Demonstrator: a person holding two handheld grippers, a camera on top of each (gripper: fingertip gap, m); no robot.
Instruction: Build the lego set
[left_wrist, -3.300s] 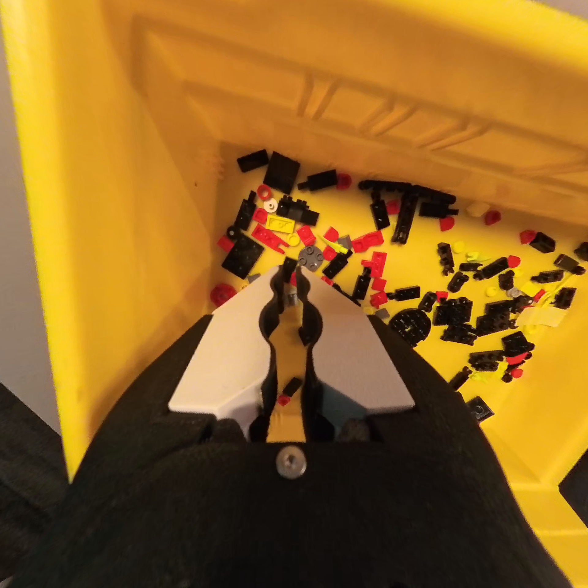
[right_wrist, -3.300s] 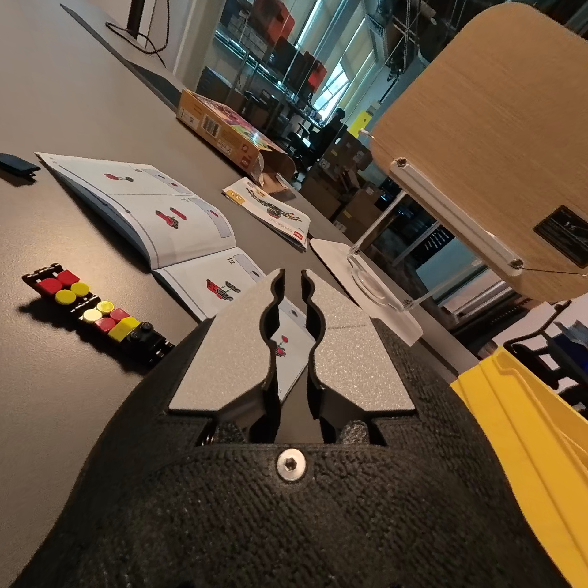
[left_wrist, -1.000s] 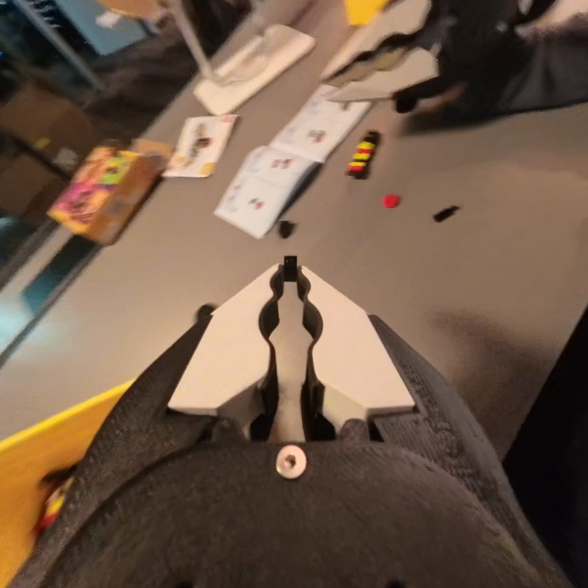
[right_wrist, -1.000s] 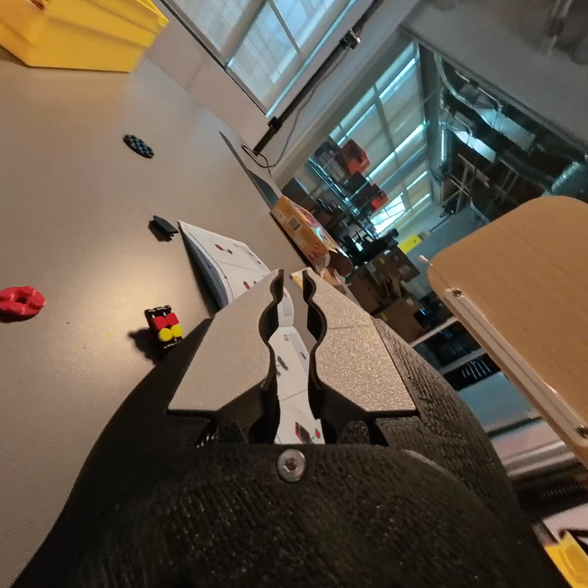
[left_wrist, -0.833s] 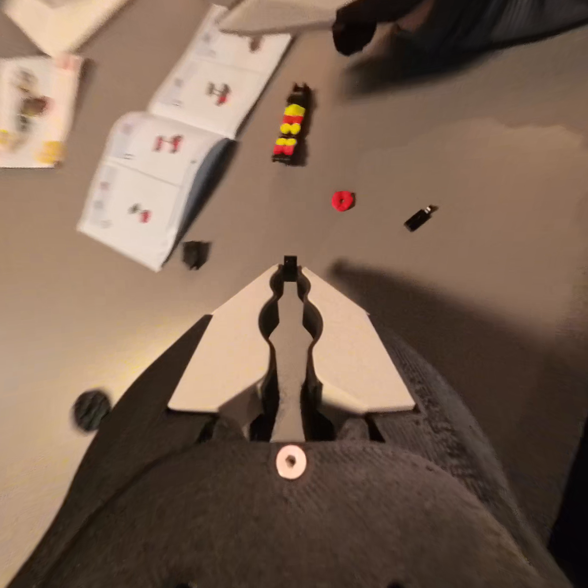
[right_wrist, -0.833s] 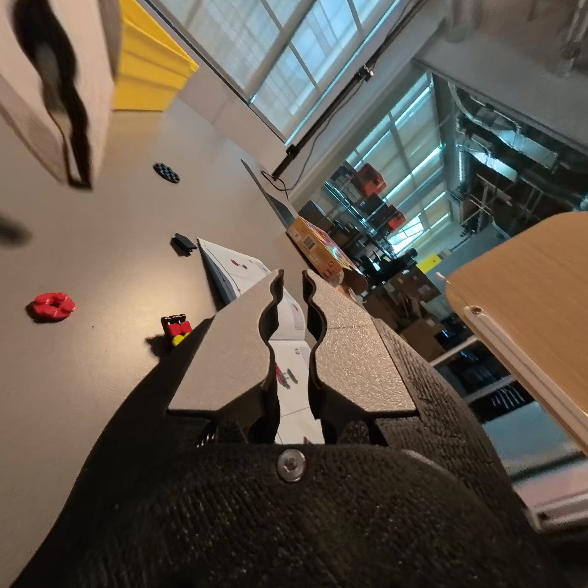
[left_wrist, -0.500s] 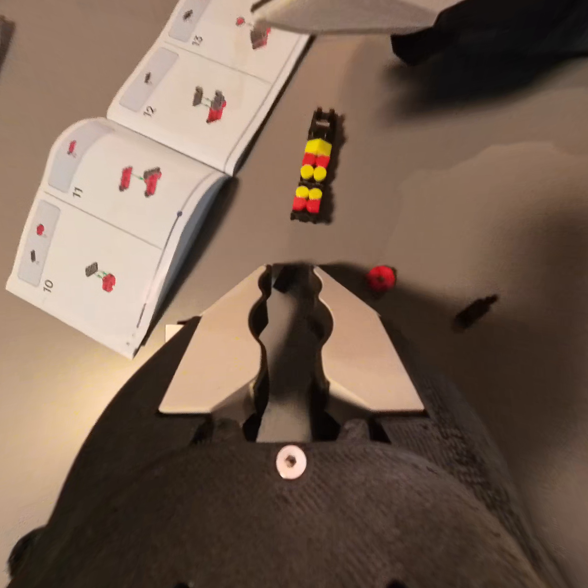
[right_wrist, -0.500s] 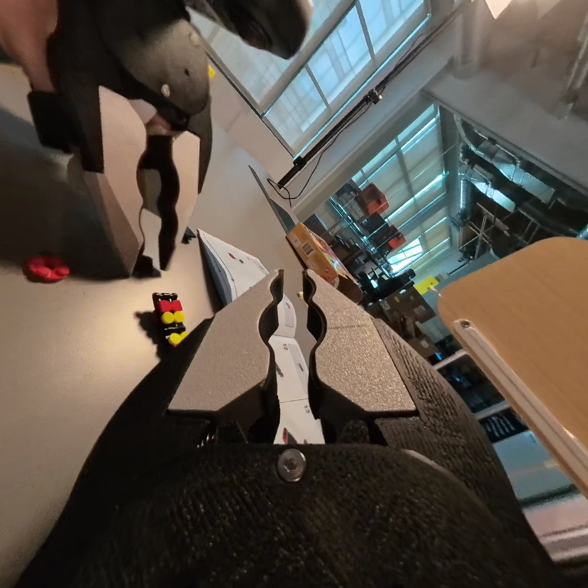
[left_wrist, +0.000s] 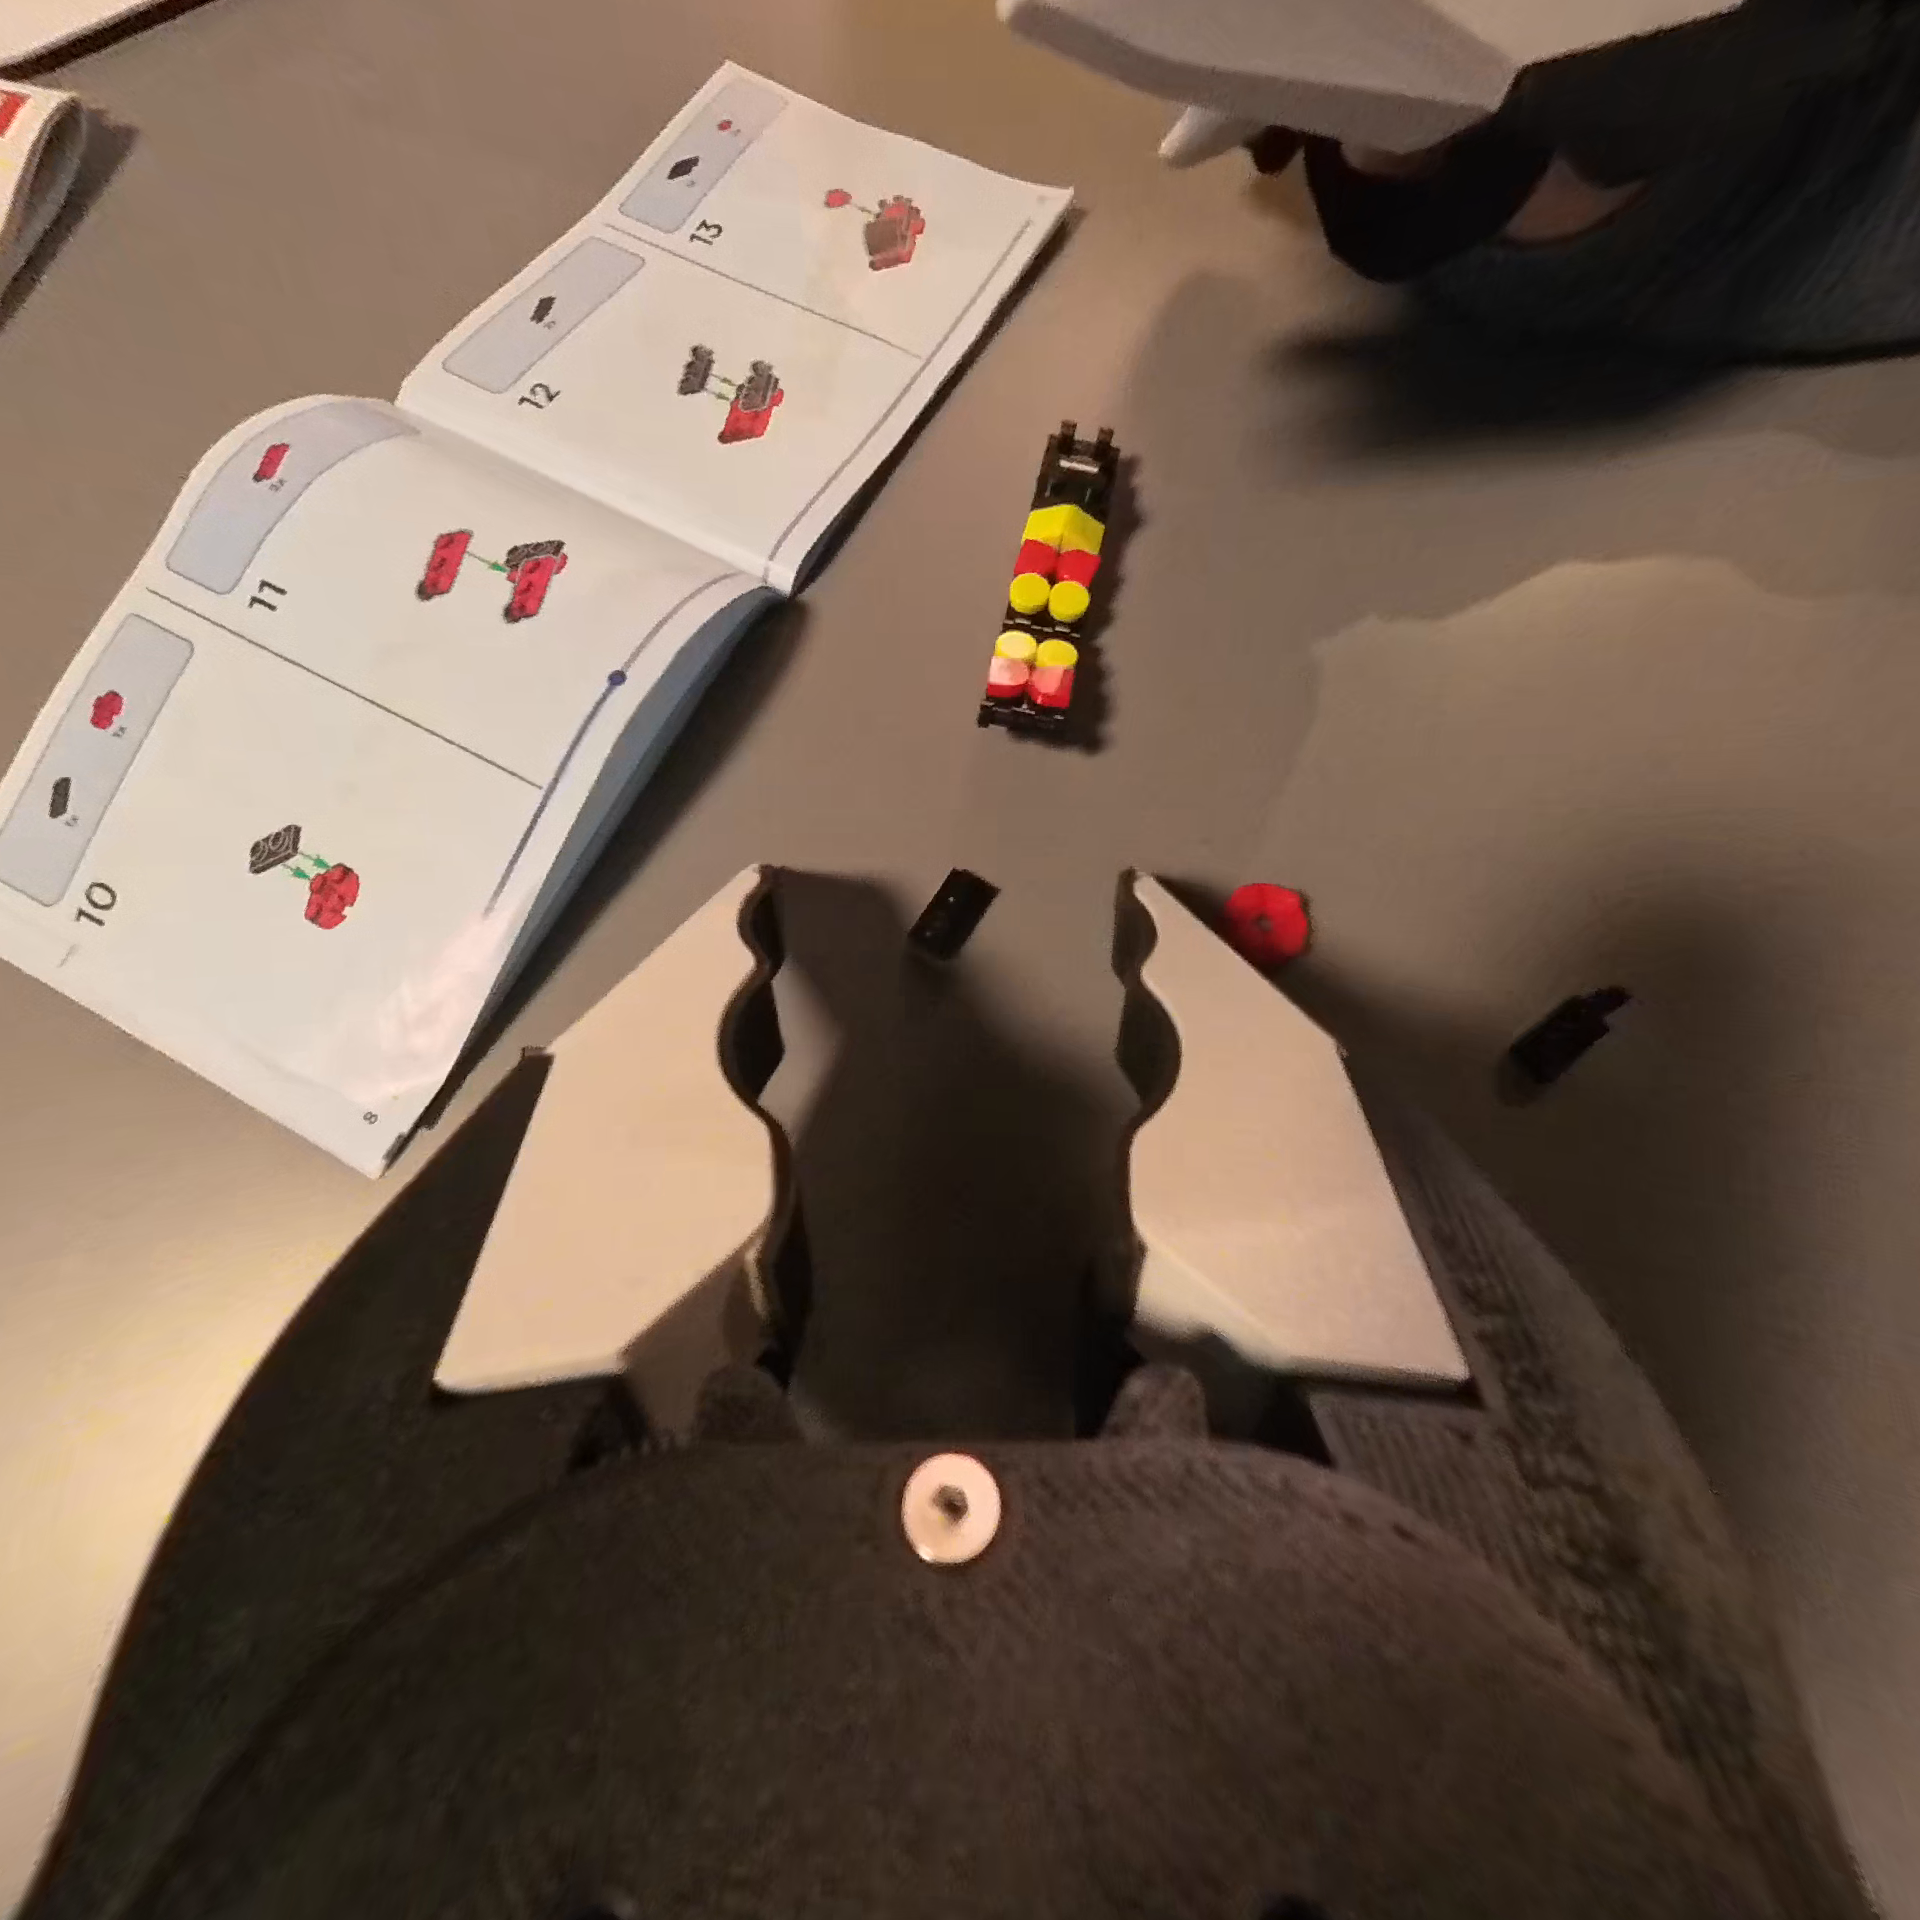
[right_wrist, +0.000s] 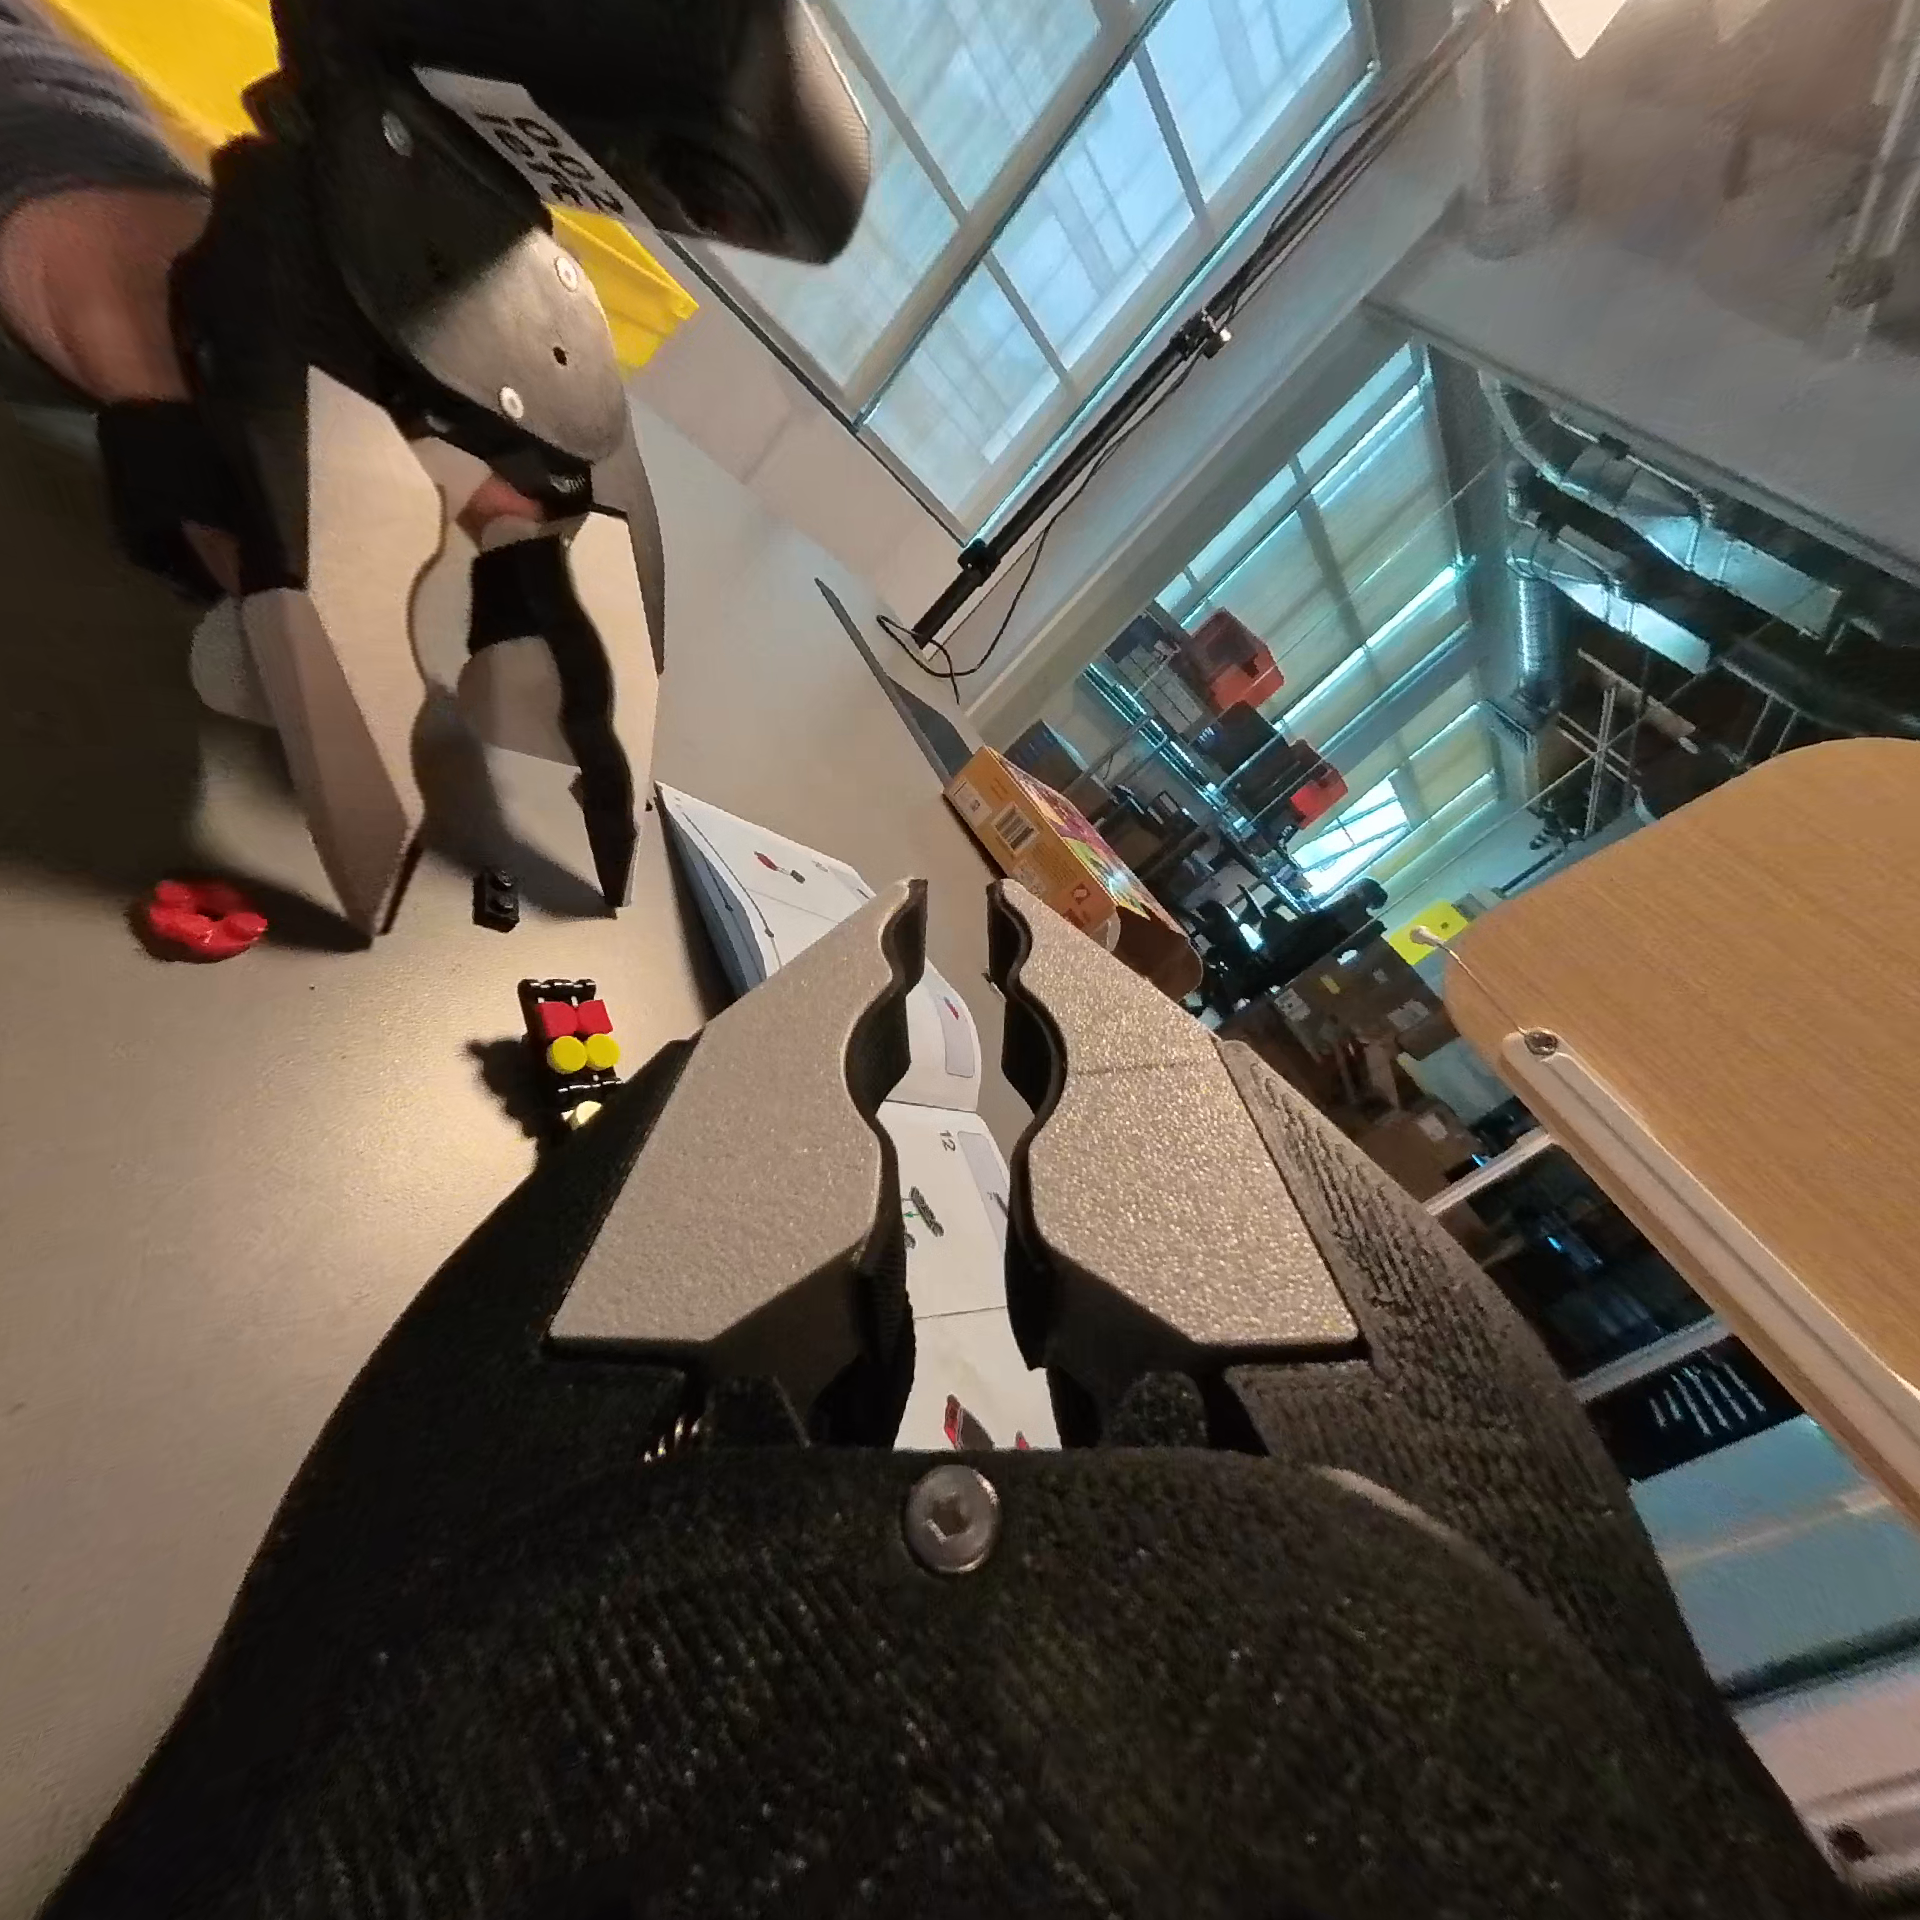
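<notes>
My left gripper is open, low over the grey table. A small black piece lies on the table between its fingertips, free of both. Beyond it lies the build, a black strip with red and yellow pieces. A red round piece and another black piece lie to the right. The right wrist view shows the left gripper over the small black piece, with the build and the red piece nearby. My right gripper is shut and empty, above the table beside the build.
An open instruction booklet lies left of the build. A second booklet is at the far left. A yellow bin, a coloured box and a wooden panel stand farther off. A hand holds the left gripper. The left gripper's tips are roughly 12 centimeters from the right gripper's.
My left gripper carried the small black piece from the yellow bin to the table, came down and opened, leaving it on the table. My right gripper stayed shut and turned slightly.
</notes>
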